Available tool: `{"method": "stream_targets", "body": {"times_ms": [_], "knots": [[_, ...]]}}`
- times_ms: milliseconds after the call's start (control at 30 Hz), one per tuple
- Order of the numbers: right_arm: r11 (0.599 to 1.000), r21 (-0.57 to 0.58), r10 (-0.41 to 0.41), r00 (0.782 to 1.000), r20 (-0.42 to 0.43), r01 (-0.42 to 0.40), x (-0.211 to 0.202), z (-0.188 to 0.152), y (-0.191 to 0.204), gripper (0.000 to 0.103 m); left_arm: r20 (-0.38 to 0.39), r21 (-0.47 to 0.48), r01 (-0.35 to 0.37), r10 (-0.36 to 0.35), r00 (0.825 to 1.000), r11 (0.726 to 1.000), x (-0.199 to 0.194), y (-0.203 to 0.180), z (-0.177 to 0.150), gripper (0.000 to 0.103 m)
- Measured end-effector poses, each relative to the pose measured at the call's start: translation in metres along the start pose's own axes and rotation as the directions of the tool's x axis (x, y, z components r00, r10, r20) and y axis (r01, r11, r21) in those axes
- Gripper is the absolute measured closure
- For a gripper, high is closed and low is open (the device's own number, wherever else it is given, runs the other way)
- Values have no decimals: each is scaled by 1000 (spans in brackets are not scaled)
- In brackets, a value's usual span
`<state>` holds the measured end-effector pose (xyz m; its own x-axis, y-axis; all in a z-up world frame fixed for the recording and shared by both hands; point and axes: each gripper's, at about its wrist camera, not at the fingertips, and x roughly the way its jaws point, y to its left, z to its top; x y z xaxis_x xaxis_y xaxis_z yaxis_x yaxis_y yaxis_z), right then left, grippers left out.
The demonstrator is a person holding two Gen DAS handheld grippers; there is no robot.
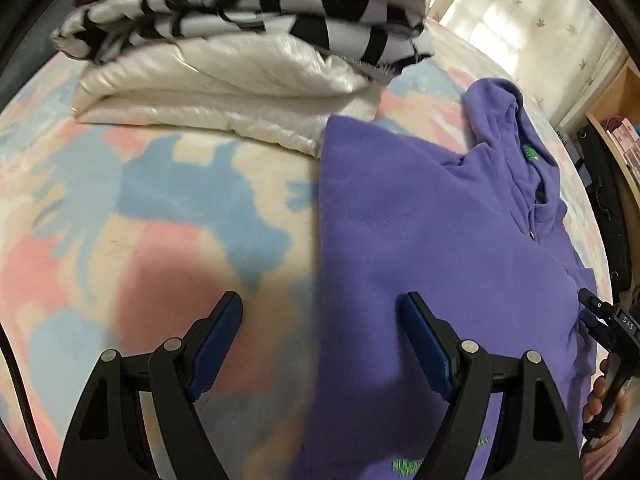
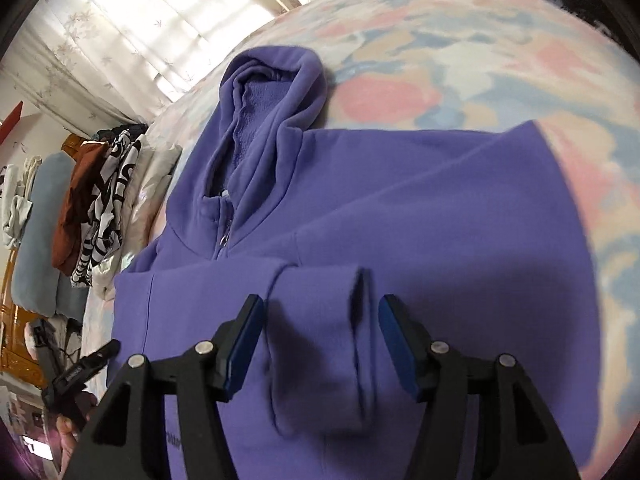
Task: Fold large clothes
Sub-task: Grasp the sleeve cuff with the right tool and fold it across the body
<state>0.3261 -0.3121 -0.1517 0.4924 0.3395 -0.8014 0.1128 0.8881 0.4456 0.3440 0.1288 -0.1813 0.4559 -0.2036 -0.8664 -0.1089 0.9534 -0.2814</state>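
Note:
A purple zip hoodie (image 1: 420,240) lies on the bed, hood toward the curtain, both sleeves folded in over its front. My left gripper (image 1: 320,304) is open and empty, hovering over the hoodie's straight left edge, one finger over the blanket, the other over the fabric. In the right wrist view the hoodie (image 2: 400,200) fills the middle; my right gripper (image 2: 320,308) is open and empty just above the folded sleeve cuff (image 2: 320,344). The right gripper also shows at the right edge of the left wrist view (image 1: 588,308).
The bed has a pink, blue and cream blanket (image 1: 160,208). A stack of folded clothes (image 1: 240,60), white padded, black-and-white and brown, lies at the far left, also in the right wrist view (image 2: 104,200). Curtains (image 2: 120,20) hang behind; a wooden shelf (image 1: 624,128) stands right.

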Motion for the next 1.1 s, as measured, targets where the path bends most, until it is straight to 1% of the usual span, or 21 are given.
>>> {"method": "stream_targets", "body": {"times_ms": [33, 67, 100, 133, 167, 200, 233, 267, 300, 367, 400, 500, 533, 600, 633, 700, 800, 867, 933, 1000, 1100], "knots": [[1000, -15, -3, 1000, 9, 3, 2, 0, 2, 43, 3, 3, -3, 3, 1000, 1000, 4, -1, 2, 23], [999, -46, -14, 1000, 19, 14, 3, -1, 8, 50, 9, 6, -8, 8, 1000, 1000, 7, -1, 4, 23], [995, -96, -31, 999, 30, 34, 4, -3, 16, 65, 13, 4, -12, 12, 1000, 1000, 9, -2, 6, 23], [991, -134, -26, 999, 24, 29, 5, -3, 21, 94, 17, -1, -18, 18, 1000, 1000, 9, -4, 7, 23], [986, -166, -30, 999, 29, 35, 2, -4, 26, 95, 21, -5, -22, 22, 1000, 1000, 9, -5, 8, 23], [978, -190, -76, 994, 76, 89, -5, -4, 30, 95, 31, -5, -28, 28, 999, 1000, 9, -8, 10, 24], [973, -206, -76, 988, 132, 103, -15, -2, 33, 95, 40, 1, -37, 37, 999, 999, 10, -11, 12, 29], [976, -198, -55, 986, 160, 87, -21, 0, 31, 95, 47, 15, -42, 42, 998, 999, 10, -14, 13, 40], [979, -184, -57, 980, 188, 92, -25, 3, 29, 95, 49, 41, -40, 38, 998, 998, 13, -21, 13, 45], [977, -173, -93, 976, 194, 128, -20, 8, 24, 95, 69, 91, -64, 58, 996, 994, 15, -35, 12, 69], [974, -174, -114, 977, 179, 146, -12, 9, 22, 95, 85, 125, -96, 86, 993, 987, 16, -44, 11, 71], [955, -193, -207, 971, 121, 227, 17, 8, 22, 88, 129, 213, -220, 196, 972, 952, 25, -66, 7, 73], [954, -189, -214, 970, 119, 234, 19, 8, 22, 87, 144, 244, -256, 226, 963, 935, 26, -73, 5, 73], [959, -152, -225, 968, 108, 240, 10, 10, 21, 78, 159, 296, -308, 271, 949, 904, 22, -86, 4, 73], [961, -126, -233, 967, 106, 245, 3, 11, 21, 71, 157, 306, -315, 279, 948, 898, 19, -90, 4, 72], [963, -114, -228, 964, 133, 244, -13, 8, 24, 70, 150, 310, -296, 260, 954, 904, 7, -95, 5, 72], [954, -154, -225, 954, 198, 257, -40, -6, 39, 66, 185, 309, -237, 187, 965, 921, -22, -101, 0, 71], [958, -179, -186, 961, 207, 224, -49, -16, 51, 55, 200, 316, -204, 145, 969, 927, -36, -111, -7, 71], [968, -202, -114, 978, 173, 149, -46, -24, 64, 54, 164, 288, -143, 98, 982, 947, -41, -118, -16, 71], [967, -241, -59, 993, 107, 83, -31, -35, 83, 54, 88, 248, -84, 64, 994, 965, -33, -124, -26, 70], [947, -316, -47, 997, 56, 62, -5, -55, 111, 54, 75, 235, -104, 89, 993, 967, -18, -134, -50, 70]]}}
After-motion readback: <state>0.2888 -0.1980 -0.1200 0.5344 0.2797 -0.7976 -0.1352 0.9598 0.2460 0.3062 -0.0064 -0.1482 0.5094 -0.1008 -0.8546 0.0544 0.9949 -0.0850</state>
